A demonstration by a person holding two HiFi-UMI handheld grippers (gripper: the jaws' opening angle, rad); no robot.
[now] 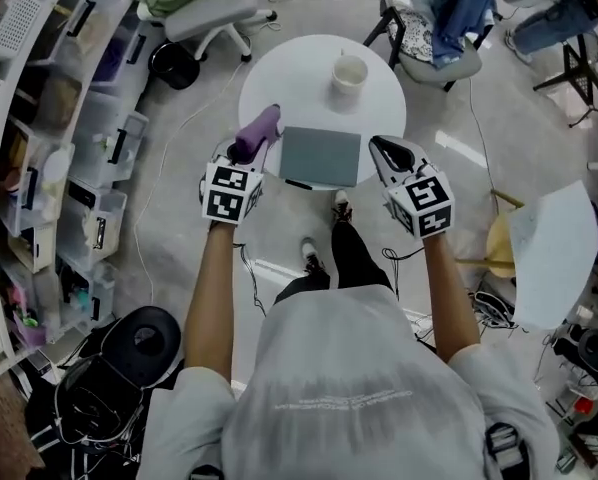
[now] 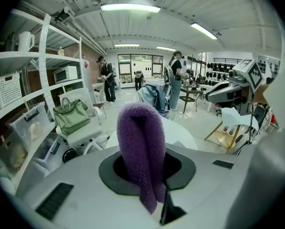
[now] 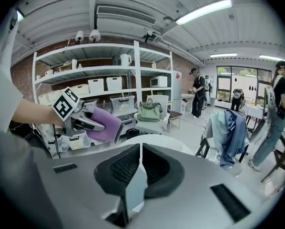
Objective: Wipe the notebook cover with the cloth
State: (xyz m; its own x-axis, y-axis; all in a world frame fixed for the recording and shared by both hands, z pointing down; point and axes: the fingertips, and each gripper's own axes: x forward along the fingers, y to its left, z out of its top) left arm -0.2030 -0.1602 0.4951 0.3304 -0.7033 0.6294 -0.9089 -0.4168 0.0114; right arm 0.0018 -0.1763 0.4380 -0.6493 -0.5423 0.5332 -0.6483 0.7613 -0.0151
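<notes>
A grey notebook lies flat at the near side of the round white table. My left gripper hovers by the notebook's left edge, shut on a purple cloth. In the left gripper view the cloth stands folded up out of the jaws. My right gripper hangs at the notebook's right edge, above the table rim. Its pads meet with nothing between them. The right gripper view also shows the cloth in the left gripper.
A white cup stands on the table behind the notebook. A dark pen-like object lies at the notebook's near edge. Shelves with bins run along the left. Chairs stand beyond the table, and my feet are under its near rim.
</notes>
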